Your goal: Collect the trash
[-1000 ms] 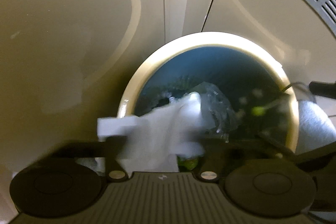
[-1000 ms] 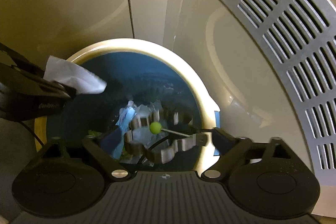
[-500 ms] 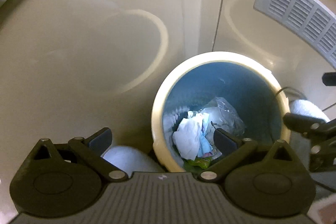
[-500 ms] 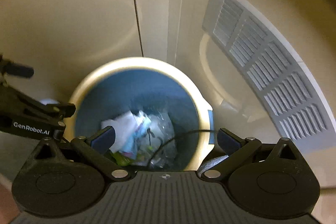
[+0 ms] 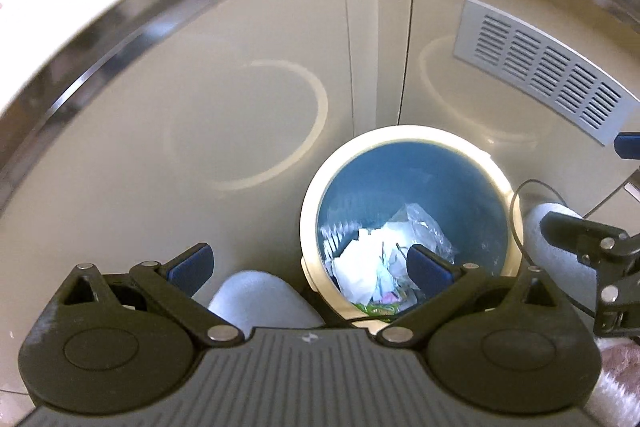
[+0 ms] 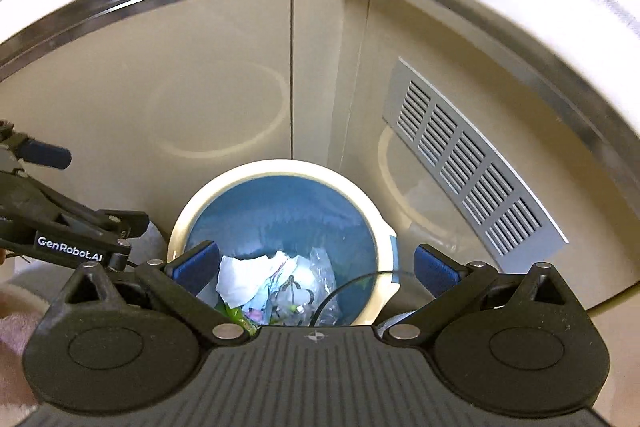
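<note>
Since the crumpled paper (image 5: pixel 356 271) and plastic wrap (image 6: pixel 320 275) lie at the bottom of the bin (image 5: pixel 404 137), I hold my left gripper (image 5: pixel 308 265) and right gripper (image 6: pixel 316 263) above it, both spread empty; cabinet doors (image 6: pixel 200 67) behind look trash-free, perhaps.

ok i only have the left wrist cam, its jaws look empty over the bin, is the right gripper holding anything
observer: no, the right gripper is open, with nothing between its blue pads
operator: is it lined up on the bin too
observer: yes, its camera shows the bin framed between its two fingers, with white tissue lying inside
operator: anything on the rim i can't see
observer: a blue tab on the rim's right side
</note>
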`<state>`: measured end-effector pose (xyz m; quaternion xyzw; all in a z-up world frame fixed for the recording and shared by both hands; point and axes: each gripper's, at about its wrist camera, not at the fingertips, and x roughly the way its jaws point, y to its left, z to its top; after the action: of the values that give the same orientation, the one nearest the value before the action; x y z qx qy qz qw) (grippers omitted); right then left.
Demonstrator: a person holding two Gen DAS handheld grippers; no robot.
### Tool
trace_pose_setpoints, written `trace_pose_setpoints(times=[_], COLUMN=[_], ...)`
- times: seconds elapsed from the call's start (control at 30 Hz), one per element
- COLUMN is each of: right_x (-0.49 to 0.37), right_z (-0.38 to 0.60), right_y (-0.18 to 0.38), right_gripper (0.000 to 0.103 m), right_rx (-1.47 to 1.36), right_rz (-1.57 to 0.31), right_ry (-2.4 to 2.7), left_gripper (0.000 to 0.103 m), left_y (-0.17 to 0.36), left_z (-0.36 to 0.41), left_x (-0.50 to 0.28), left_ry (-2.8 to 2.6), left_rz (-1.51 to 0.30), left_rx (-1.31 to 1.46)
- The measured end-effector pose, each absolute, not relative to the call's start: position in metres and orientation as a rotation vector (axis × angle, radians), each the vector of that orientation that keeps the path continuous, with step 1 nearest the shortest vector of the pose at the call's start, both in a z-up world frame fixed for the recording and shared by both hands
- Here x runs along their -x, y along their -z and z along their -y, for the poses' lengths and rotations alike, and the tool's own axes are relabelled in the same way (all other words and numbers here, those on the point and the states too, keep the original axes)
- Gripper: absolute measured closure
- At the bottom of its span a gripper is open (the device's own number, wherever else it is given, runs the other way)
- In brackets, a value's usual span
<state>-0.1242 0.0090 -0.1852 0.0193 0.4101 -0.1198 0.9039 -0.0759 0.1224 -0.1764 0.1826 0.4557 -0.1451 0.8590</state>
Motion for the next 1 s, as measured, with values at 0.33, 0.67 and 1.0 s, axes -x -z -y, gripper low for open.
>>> trace_pose_setpoints(times=[0.33, 0.67, 1.0], right_x=[0.141, 0.139, 0.137], right_z=[-0.017, -0.019, -0.019], right_y=[0.172, 0.172, 0.174], right_gripper=[0.0, 0.0, 0.0], right_rx=[0.011, 0.019, 0.015], right_rz=[-0.813, -0.819, -0.839], right_ry=[0.262, 0.263, 0.266], left_gripper=[0.0, 0.0, 0.0], left_y=[0.163, 0.159, 0.164], left_z=[-0.128, -0.13, -0.128], left_x=[0.088, 0.089, 0.086], left_ry=[0.28, 0.286, 0.284], left_rz=[-0.88, -0.881, -0.904], left_rx=[-0.382, -0.391, -0.388])
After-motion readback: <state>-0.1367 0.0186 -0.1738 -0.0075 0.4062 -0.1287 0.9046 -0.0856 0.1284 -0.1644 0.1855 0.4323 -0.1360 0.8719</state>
